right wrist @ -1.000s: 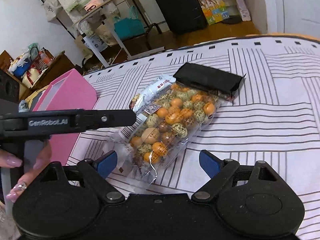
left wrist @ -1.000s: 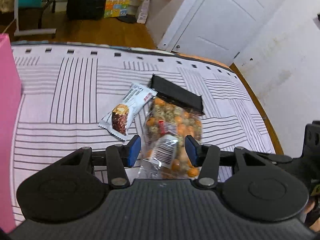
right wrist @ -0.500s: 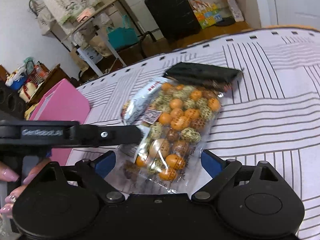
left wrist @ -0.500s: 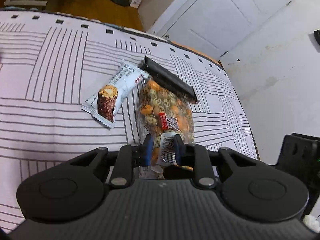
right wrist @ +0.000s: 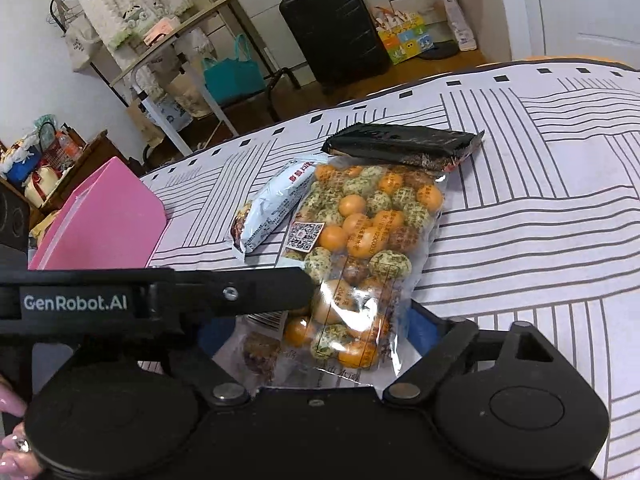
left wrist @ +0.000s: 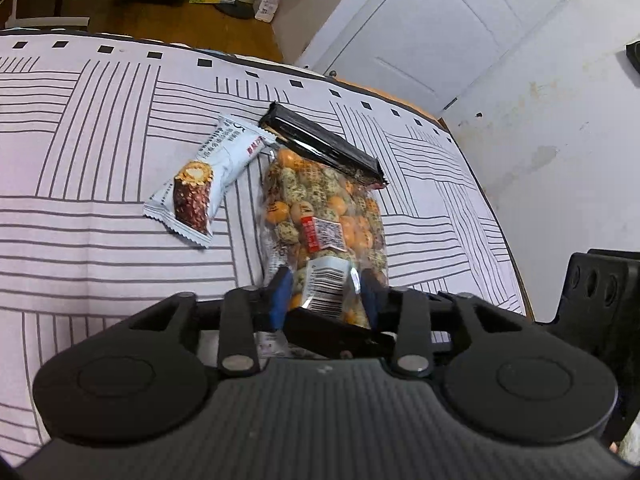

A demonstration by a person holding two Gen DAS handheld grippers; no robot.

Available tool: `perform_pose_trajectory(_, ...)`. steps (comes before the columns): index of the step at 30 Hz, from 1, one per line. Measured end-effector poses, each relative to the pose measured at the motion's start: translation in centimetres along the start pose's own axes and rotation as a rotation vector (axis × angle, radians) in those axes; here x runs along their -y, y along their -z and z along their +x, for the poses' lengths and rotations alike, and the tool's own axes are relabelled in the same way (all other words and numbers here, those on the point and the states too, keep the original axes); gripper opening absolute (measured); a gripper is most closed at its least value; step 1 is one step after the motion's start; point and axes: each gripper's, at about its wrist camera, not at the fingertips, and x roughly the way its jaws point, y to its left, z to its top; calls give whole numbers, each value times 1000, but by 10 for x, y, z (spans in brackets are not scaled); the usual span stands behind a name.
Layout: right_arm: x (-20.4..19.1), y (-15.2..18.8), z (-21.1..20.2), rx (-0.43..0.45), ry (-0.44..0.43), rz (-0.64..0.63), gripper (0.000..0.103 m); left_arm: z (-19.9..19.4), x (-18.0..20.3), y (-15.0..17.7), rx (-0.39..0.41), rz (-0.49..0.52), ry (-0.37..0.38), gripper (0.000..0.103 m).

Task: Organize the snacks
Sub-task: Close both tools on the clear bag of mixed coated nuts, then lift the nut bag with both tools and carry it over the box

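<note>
Lettering reading "GenRobot.AI" runs along your left gripper [right wrist: 296, 292] where it crosses the right wrist view, and the clear bag of orange and speckled coated nuts [right wrist: 360, 248] carries a QR sticker and a barcode label, its other print too small to read. That bag lies on a white tablecloth [left wrist: 100, 200] with grey line blocks, touching a white snack bar wrapper [left wrist: 204, 184] and a black packet [left wrist: 320, 144], with a pink box [right wrist: 100, 220], a black suitcase [right wrist: 332, 20] and a white door [left wrist: 440, 28] around. Your left fingers [left wrist: 280, 296] pinch the bag's near end; your right gripper [right wrist: 320, 332] sits wide apart, straddling that end, contact unclear.
</note>
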Motion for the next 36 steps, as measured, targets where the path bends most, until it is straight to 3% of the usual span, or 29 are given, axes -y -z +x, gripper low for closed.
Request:
perform_pose_trajectory(4, -6, 3, -6, -3, 0, 3, 83, -2, 8, 3, 1, 17, -35, 43)
perform_pose_trajectory(22, -33, 13, -59, 23, 13, -60, 80, -42, 38, 18, -17, 56, -29, 42)
perform_pose_trajectory(36, -57, 48, -104, 66, 2, -94, 79, -86, 74, 54, -22, 148, -69, 43)
